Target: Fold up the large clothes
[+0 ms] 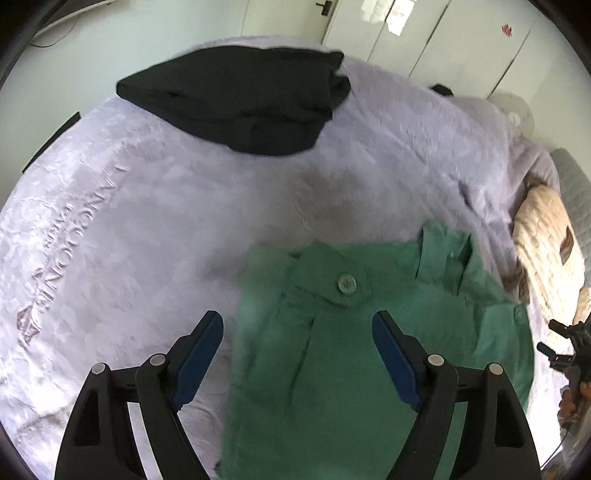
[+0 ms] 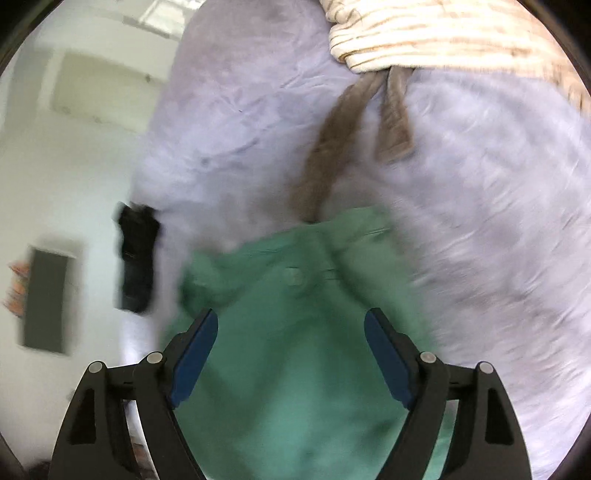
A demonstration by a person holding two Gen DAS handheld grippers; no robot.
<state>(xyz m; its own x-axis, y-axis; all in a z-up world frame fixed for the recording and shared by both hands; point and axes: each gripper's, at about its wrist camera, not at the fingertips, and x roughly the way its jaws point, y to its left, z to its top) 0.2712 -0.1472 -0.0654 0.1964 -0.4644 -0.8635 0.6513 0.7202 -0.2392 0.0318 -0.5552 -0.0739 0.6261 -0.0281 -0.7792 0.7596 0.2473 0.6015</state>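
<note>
Now both grippers hang over the bed with their fingers spread wide, and neither holds anything. The left gripper (image 1: 297, 354) is above the green shirt (image 1: 369, 350), which lies on the lilac blanket (image 1: 147, 221) in a folded shape, with a buttoned pocket flap (image 1: 334, 282) and the collar (image 1: 447, 251) facing up. The left blue pad (image 1: 199, 358) is over the blanket just beside the shirt edge, the right pad is over the green cloth. Farther away on the blanket lies a black garment (image 1: 243, 99). A cream striped garment (image 1: 543, 236) is heaped at the right side of the bed. The right gripper (image 2: 291, 354) is also over the shirt (image 2: 295, 369); its picture is blurred. From this side a brown strap (image 2: 325, 155) of the striped garment (image 2: 443, 33) reaches the shirt's far edge.
</note>
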